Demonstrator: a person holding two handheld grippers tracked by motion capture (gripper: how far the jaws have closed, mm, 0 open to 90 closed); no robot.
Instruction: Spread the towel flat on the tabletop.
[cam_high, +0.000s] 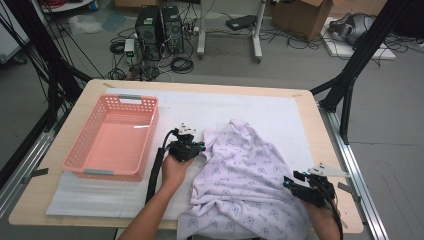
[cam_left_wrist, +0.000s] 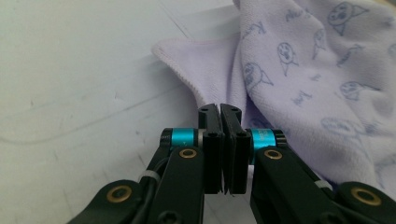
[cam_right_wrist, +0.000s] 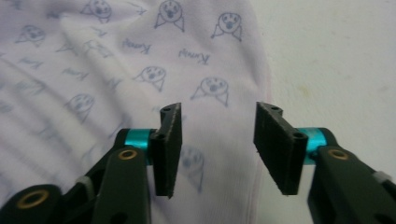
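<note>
The left gripper (cam_left_wrist: 219, 109) is sitting closed beside the lilac printed towel (cam_high: 250, 175), its lettering unreadable, while the right gripper (cam_right_wrist: 217, 121) is gaping wide over it, holding nothing.

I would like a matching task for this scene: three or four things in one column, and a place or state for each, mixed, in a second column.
Things:
1. left tool
2. right tool
3. basket
4. lilac towel

States or places:
A. pink, nothing inside it, at the table's left side
B. jaws shut
C. jaws open, above the cloth
D. crumpled, printed with small animal faces

Pairs: 1-B, 2-C, 3-A, 4-D
</note>
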